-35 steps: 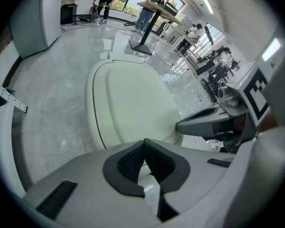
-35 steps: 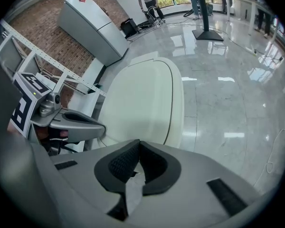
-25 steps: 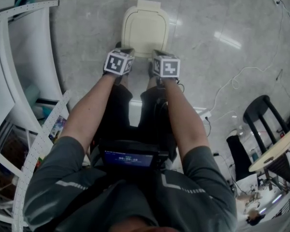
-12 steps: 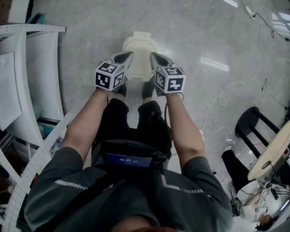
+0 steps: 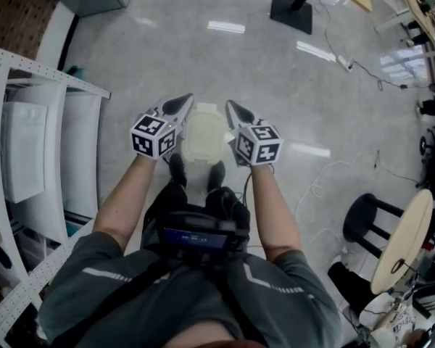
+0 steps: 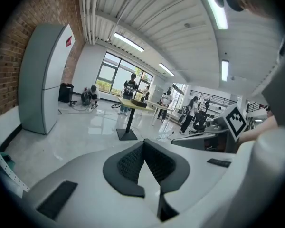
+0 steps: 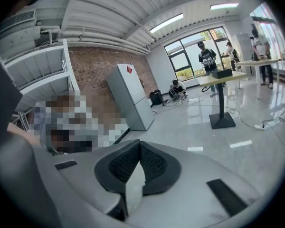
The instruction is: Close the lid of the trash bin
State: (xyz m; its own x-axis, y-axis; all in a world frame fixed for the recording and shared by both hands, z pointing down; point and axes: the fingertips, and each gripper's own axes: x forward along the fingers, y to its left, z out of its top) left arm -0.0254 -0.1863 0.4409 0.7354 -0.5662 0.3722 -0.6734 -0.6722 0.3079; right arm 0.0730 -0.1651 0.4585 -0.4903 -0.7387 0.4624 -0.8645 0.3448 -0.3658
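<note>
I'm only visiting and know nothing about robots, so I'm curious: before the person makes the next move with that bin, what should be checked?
1. Trash bin lid down: ok, from above it looks flat and closed.
2. Left gripper empty: ok, jaws together on nothing.
3. Right gripper empty: ok, jaws together on nothing.
4. Grippers clear of the bin: ok, both views face out over the room, not at the bin.
5. Lid fully seated all round: cannot tell from straight above.
</note>
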